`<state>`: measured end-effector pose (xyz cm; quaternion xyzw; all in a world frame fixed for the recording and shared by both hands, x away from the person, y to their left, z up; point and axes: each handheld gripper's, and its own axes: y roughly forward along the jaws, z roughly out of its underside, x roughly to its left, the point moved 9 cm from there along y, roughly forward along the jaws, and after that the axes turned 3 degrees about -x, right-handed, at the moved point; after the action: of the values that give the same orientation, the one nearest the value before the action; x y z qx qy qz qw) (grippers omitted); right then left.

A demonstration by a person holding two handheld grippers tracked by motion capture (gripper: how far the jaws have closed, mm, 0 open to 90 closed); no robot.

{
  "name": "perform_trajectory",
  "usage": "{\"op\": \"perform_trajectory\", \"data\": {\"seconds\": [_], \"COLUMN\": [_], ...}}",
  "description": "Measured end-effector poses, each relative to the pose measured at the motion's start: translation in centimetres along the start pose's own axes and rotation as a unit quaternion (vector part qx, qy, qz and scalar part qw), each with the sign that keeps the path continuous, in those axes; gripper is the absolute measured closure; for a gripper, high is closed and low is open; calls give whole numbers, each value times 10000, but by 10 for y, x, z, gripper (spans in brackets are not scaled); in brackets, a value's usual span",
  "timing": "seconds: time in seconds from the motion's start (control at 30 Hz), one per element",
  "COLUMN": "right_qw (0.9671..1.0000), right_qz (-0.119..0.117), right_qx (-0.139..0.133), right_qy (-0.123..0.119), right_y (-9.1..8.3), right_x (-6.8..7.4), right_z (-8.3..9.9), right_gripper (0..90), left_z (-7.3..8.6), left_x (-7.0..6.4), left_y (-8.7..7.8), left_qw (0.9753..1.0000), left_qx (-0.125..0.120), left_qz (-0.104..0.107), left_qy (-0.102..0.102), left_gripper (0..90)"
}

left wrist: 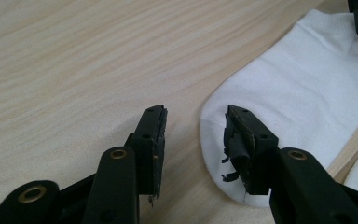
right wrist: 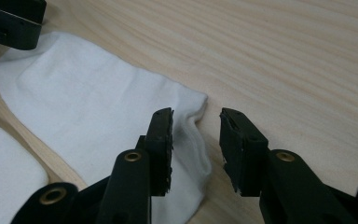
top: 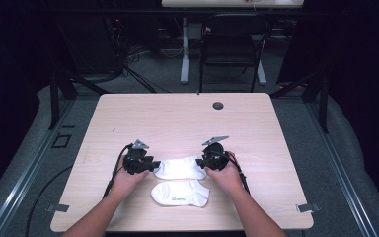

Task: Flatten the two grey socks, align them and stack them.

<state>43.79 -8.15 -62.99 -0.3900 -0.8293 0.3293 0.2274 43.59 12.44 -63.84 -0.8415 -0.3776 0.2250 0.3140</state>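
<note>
Far white cotton ankle sock (top: 177, 168) flat on pale wood surface (top: 177, 118), near centre. Light, limp, non-slip. Left claw (left wrist: 193, 135), right claw (right wrist: 196, 135) parted, empty. Pinch sock ends.

The sock (top: 177, 168) between the black left gripper (left wrist: 193, 140) and black right gripper (right wrist: 196, 135) was plain white. The table (top: 177, 118) beneath them was pale wood with fine grain.
</note>
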Motion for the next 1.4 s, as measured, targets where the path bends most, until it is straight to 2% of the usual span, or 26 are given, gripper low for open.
{"op": "perform_trajectory", "data": {"seconds": [0.07, 0.2, 0.33, 0.47, 0.73, 0.9, 1.03, 1.13, 1.23, 1.4], "right_qw": [10000, 10000, 9999, 10000, 9999, 9998, 9999, 9999, 9999, 9997], "right_qz": [-27, -55, -41, -49, -49, -97, -91, -121, -136, -140], "right_qx": [12, 55, 123, 44, 114, 148, 74, 16, -40, -189], "right_qy": [14, 8, 0, 6, 8, -24, -41, -49, -9, -6], "right_y": [1, 1, 1, 1, -1, -3, -4, -6, -10, -16], "right_x": [1, 3, 3, 4, 2, 3, 4, 6, 6, 8], "right_z": [0, 2, 3, 3, 8, 8, 6, 2, -3, -9], "right_gripper": [668, 703, 723, 740, 823, 853, 857, 858, 859, 860], "left_z": [1, 1, 2, 3, 4, 4, 3, 0, -3, -13], "left_x": [-1, -2, -3, -4, -7, -6, -7, -6, -7, -11], "left_y": [1, 1, 1, 0, 0, 0, -2, -4, -8, -16], "left_qw": [10000, 10000, 9997, 9994, 9993, 9995, 9995, 9995, 9995, 9991], "left_qx": [30, 27, 74, 125, 155, 158, 178, 66, -4, -122], "left_qz": [6, -28, -61, -150, -99, -48, -38, -115, -107, -95], "left_qy": [76, 91, 208, 268, 310, 272, 273, 299, 289, 396], "left_gripper": [593, 619, 673, 727, 869, 885, 888, 888, 889, 889]}}
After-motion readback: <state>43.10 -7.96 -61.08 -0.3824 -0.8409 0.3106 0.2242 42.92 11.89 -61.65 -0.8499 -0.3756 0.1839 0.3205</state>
